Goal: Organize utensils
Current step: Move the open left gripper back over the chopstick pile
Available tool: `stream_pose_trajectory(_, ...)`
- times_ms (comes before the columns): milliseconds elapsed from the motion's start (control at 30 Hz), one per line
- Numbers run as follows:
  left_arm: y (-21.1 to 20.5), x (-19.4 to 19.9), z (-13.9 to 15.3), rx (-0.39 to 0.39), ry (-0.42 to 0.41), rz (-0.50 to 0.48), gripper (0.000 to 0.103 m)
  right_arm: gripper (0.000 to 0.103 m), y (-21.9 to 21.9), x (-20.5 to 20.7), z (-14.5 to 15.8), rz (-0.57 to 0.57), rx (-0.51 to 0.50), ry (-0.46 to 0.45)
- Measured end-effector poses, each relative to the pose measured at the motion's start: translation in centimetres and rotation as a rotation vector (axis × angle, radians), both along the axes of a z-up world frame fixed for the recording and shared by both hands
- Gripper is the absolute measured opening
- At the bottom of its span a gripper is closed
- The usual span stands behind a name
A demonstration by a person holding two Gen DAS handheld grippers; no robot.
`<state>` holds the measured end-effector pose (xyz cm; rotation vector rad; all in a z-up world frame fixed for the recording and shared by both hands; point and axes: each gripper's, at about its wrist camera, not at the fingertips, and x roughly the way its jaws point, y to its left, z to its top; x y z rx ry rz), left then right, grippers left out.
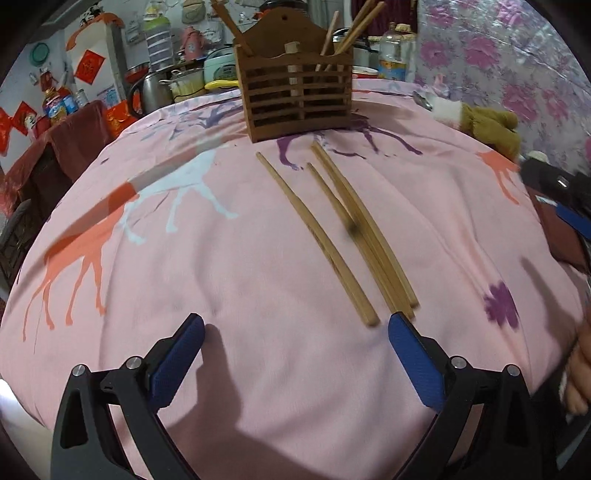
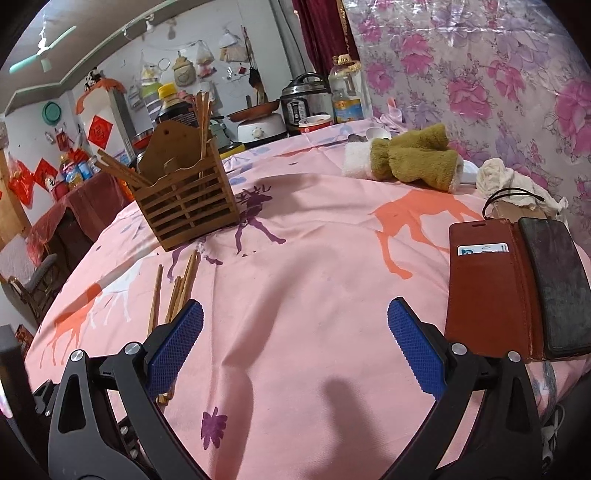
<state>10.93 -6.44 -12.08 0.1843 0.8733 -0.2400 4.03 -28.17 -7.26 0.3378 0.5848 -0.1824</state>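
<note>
Chopsticks (image 1: 317, 236) are what we're sorting: long, thin, pale wood sticks lying loose on the pink cloth (image 1: 258, 369) with its deer print that covers the worktop. From the left wrist view we count one stick lying by itself on the left and a tight bunch of about three just to its right (image 1: 362, 229), overlapping so closely near the bottom ends that we can't tell the exact number. One in the bunch has a dark smudge about midway. All of them taper toward the far tips, which point at the holder.

The holder (image 1: 295, 99) is a brown wooden slatted box with a tall shaped back and a hanging hole, standing upright just beyond the loose sticks. It already has several chopsticks (image 1: 354, 29) standing in it, leaning out at angles, some on the left side and more on the right.

Our left tongs (image 1: 295, 332) are wide apart with nothing between the blue pads, hovering just short of the near ends of the loose sticks; the right pad sits right beside the bunch's ends. Our right tongs (image 2: 295, 317) are spread apart too and hold nothing, over bare cloth, with the loose sticks (image 2: 177, 291) off by the left pad.

Further right on the worktop we see an open brown wallet phone case (image 2: 517, 288) and, further back, olive-green fuzzy gloves (image 2: 410, 158).
</note>
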Motion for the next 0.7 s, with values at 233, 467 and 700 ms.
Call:
stream_pose_trajectory(233,4.5,0.9,0.3,-0.068,-0.010,0.163,0.078,0.096,0.9,0.1,-0.1,0.044,-0.021,0.005)
stream_pose_trajectory(467,3.7,0.1,0.6,-0.053,-0.056,0.095,0.040,0.096,2.4,0.1,-0.3,0.093,-0.067,0.003)
stream_pose_trajectory(700,5.2,0.2,0.7,-0.055,-0.059,0.135,0.007,0.096,3.5,-0.3,-0.2,0.164,-0.088,-0.019)
